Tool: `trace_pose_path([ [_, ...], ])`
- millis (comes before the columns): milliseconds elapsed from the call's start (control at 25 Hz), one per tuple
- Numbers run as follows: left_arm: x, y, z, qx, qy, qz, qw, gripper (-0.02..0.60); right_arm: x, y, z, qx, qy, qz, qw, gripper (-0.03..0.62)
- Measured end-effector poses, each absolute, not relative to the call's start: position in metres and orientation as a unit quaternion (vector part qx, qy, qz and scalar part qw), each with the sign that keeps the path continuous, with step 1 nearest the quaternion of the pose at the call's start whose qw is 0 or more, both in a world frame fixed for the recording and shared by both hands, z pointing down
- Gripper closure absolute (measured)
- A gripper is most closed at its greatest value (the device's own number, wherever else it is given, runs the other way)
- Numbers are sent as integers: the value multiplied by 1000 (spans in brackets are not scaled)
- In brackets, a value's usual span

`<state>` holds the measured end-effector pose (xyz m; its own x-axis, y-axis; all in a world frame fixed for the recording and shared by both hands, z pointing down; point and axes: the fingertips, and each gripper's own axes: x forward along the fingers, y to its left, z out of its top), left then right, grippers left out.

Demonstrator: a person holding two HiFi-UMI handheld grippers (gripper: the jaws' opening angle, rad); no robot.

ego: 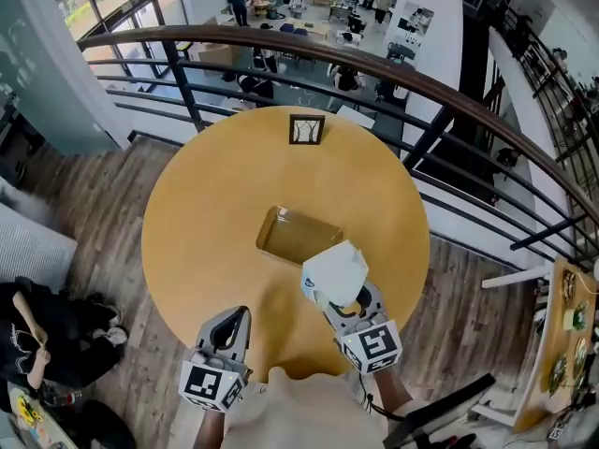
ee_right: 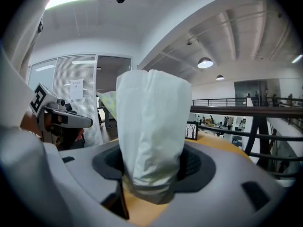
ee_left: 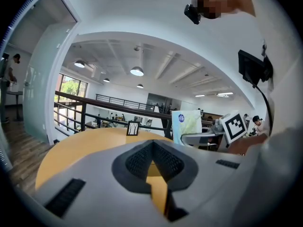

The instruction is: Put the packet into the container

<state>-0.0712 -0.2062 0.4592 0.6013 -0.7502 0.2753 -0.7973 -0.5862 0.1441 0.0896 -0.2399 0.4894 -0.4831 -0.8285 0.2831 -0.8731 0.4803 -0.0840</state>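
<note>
A white packet (ego: pixel 335 274) stands up out of my right gripper (ego: pixel 348 302), which is shut on its lower end. In the right gripper view the packet (ee_right: pixel 151 126) fills the middle, pinched between the jaws of the right gripper (ee_right: pixel 151 174). It hangs above the table just near-right of the shallow clear container (ego: pixel 298 235), which lies at the middle of the round wooden table (ego: pixel 206 204). My left gripper (ego: pixel 236 314) is at the table's near edge, shut and holding nothing. In the left gripper view the left gripper (ee_left: pixel 151 148) points across the table, with the packet (ee_left: pixel 186 124) to its right.
A small framed picture (ego: pixel 306 129) stands at the table's far edge. A dark railing (ego: pixel 421 82) curves round behind the table, with a drop to a lower floor beyond it. Wooden flooring surrounds the table.
</note>
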Motion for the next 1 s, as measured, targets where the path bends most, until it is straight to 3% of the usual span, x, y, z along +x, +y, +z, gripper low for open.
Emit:
trace_pose_path([
  [360,-84,-213,480,867,-458,114,159,577,93,-286,512,459,-868,82,170,332],
  [760,-87,-223,485,866,-457,116,167,577,83,-334,556,394,-849,-1,352,332],
  [1000,-93,-219,485,861,-467,114,168,575,74,-339,579,347,-844,-4,409,332],
])
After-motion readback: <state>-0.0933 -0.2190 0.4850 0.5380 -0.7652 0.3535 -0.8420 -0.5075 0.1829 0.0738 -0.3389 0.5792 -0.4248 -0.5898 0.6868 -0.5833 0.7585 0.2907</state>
